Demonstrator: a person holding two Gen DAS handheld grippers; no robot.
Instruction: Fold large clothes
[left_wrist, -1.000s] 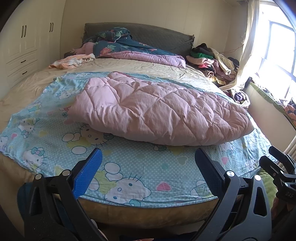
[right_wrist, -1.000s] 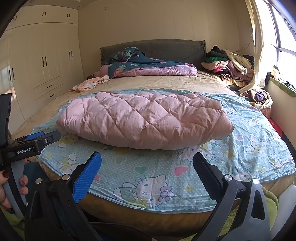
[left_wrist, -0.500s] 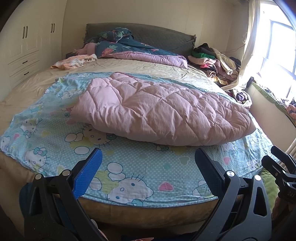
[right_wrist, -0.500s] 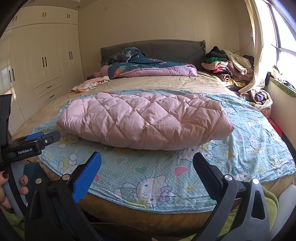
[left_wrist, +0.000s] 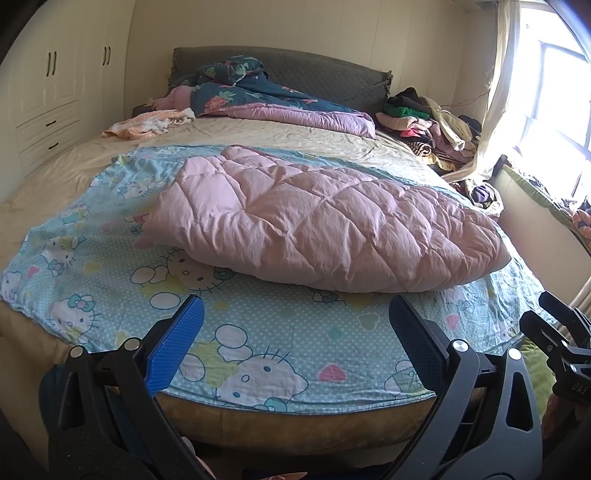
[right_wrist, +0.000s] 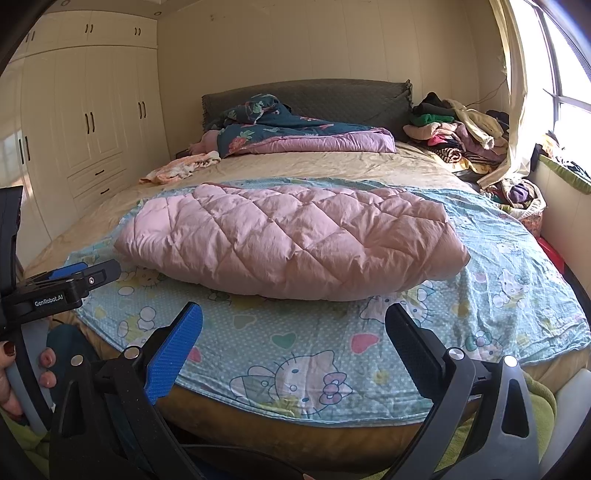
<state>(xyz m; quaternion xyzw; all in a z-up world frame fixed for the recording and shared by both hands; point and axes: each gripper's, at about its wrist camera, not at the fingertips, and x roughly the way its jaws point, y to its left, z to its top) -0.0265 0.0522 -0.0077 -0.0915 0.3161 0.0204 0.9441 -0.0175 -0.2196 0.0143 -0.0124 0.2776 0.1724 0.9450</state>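
Note:
A pink quilted padded garment (left_wrist: 325, 229) lies folded in a long bundle across a light blue Hello Kitty sheet (left_wrist: 258, 332) on the bed; it also shows in the right wrist view (right_wrist: 291, 243) on the same sheet (right_wrist: 295, 354). My left gripper (left_wrist: 295, 332) is open and empty, held off the bed's near edge, short of the garment. My right gripper (right_wrist: 295, 332) is open and empty, also near the bed's front edge. The left gripper shows at the left of the right wrist view (right_wrist: 59, 288), and the right gripper at the right of the left wrist view (left_wrist: 561, 343).
A dark floral and purple duvet (right_wrist: 295, 136) lies by the grey headboard (right_wrist: 332, 96). A peach cloth (right_wrist: 177, 168) lies at the back left. A heap of clothes (right_wrist: 458, 129) sits at the back right by the window. White wardrobes (right_wrist: 85, 129) line the left wall.
The left wrist view has shifted slightly, so the garment sits a little further right and closer. The right gripper has barely moved. Both stay open.

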